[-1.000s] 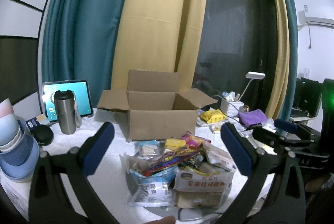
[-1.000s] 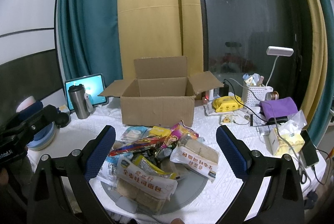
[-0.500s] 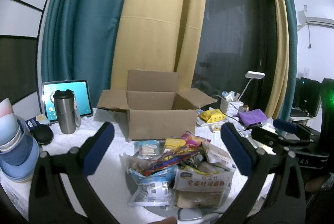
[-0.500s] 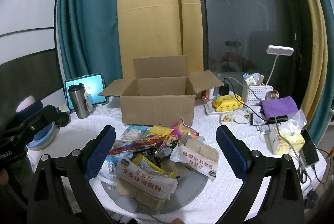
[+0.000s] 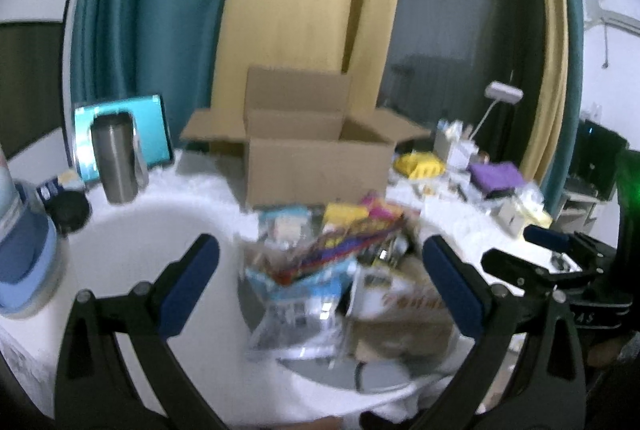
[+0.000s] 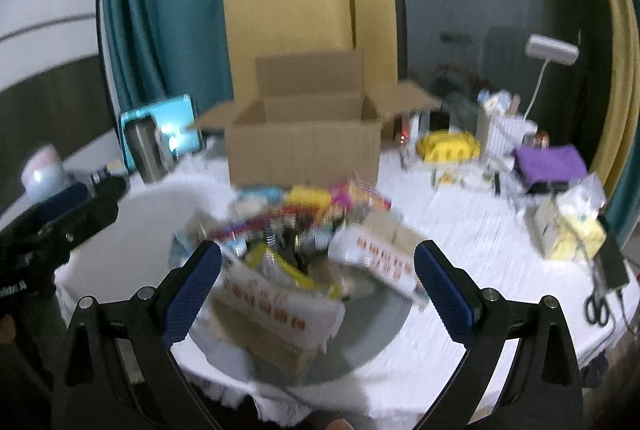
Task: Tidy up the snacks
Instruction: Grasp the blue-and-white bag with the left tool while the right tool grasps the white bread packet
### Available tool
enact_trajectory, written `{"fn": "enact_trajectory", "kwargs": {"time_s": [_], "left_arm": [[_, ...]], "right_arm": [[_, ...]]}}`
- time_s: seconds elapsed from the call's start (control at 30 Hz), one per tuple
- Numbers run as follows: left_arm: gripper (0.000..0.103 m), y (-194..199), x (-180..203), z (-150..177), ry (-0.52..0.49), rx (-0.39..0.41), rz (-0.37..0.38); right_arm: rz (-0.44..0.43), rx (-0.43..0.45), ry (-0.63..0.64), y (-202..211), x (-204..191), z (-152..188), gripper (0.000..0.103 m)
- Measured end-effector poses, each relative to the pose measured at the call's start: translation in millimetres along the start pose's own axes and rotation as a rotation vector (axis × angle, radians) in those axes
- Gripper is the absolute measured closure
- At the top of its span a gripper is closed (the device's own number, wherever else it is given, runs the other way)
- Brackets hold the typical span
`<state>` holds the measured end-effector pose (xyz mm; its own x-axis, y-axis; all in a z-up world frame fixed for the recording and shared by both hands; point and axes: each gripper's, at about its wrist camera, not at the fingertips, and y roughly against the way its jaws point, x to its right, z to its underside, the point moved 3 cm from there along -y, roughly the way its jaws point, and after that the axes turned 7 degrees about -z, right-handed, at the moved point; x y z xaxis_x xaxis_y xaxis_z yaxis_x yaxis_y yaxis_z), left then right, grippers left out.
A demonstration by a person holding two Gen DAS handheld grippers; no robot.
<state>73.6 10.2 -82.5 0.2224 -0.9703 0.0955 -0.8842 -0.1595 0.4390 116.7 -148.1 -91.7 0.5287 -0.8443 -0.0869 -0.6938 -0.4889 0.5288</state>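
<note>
crinkly snack packets (image 6: 304, 262) heaped on round grey tray (image 6: 372, 330), square cardboard box (image 6: 304, 149), both grippers' fingers spread, empty

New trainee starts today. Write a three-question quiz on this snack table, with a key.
1. True or false: the cardboard box stands with its flaps open, behind the snack pile.
2. Multiple choice: what stands right in front of the tablet? A) the desk lamp B) the steel tumbler C) the purple cloth
3. Fill in: the left gripper and the right gripper are both ____ and hold nothing.

Key
1. True.
2. B. The desk lamp and purple cloth are on the right side of the table.
3. Open.
</note>
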Motion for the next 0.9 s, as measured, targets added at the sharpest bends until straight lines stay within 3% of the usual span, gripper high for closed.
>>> {"fn": "enact_trajectory", "kwargs": {"time_s": [0.23, 0.57, 0.67, 0.7, 0.83, 0.9], "left_arm": [[0.001, -40.8, -2.4, 41.6, -0.010, -0.137, 0.003], [0.002, -92.4, -8.4, 73.8, 0.016, -0.269, 0.014], [0.002, -101.9, -7.5, 77.2, 0.014, -0.300, 0.026], [0.002, -103.6, -7.6, 77.5, 0.018, -0.305, 0.035], [0.004, -106.1, -6.5, 76.5, 0.017, -0.314, 0.042], [0.015, -107.7, -7.2, 77.4, 0.018, -0.328, 0.045]], "right_arm": [[-0.063, -0.144, -0.043, -44.3, 6.7, 41.0, 0.004], [-0.168, -0.283, -0.122, -87.9, 4.4, 67.6, 0.006], [-0.222, -0.280, -0.152, -91.5, 4.9, 68.0, 0.027], [-0.230, -0.274, -0.150, -90.1, 4.1, 67.0, 0.040], [-0.250, -0.268, -0.118, -84.3, 1.9, 63.8, 0.057], [-0.242, -0.244, -0.100, -76.9, 3.4, 59.5, 0.063]]}}
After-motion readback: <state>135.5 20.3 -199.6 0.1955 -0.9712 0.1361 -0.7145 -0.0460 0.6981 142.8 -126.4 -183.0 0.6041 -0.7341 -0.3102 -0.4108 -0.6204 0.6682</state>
